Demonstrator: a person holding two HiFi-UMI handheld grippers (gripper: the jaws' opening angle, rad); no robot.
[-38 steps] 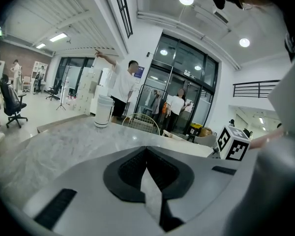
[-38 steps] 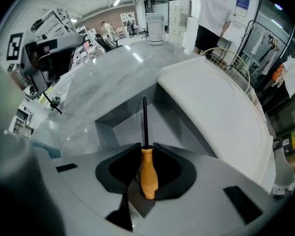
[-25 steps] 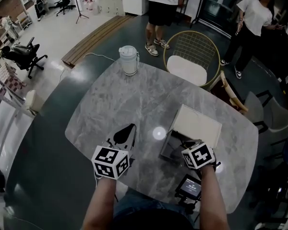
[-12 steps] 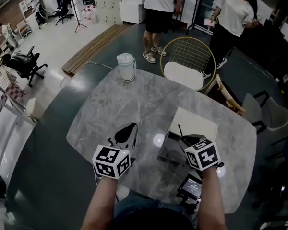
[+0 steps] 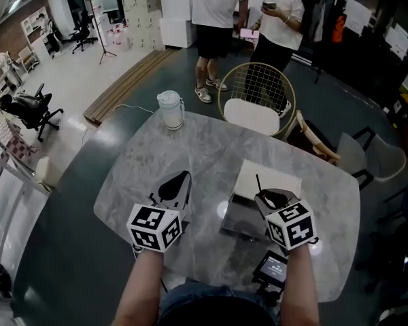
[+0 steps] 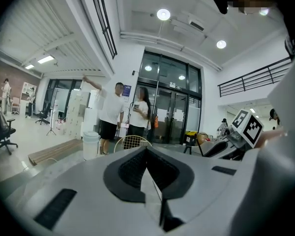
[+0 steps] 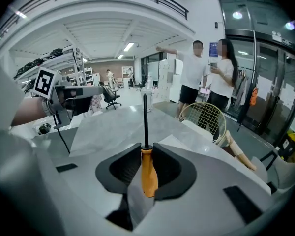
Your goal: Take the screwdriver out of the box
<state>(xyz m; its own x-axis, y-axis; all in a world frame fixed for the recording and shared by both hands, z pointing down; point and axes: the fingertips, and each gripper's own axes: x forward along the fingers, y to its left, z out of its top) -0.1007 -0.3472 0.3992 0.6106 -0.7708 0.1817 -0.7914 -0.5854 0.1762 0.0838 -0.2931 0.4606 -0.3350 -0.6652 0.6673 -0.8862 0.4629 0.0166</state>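
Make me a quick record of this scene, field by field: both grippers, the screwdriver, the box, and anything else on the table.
left gripper: jaws together, nothing between them, over the table beside the box
right gripper: closed on the screwdriver's orange handle
screwdriver: black shaft pointing away from the jaws, held above the box
box: open, pale lid tipped back
table: grey marble top
jug: white, upright at the far edge

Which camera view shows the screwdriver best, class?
The right gripper view: the screwdriver is close and central, its orange handle clamped in the right gripper, black shaft pointing away. The head view shows only its thin shaft. The left gripper view gives at most a faint dark line.
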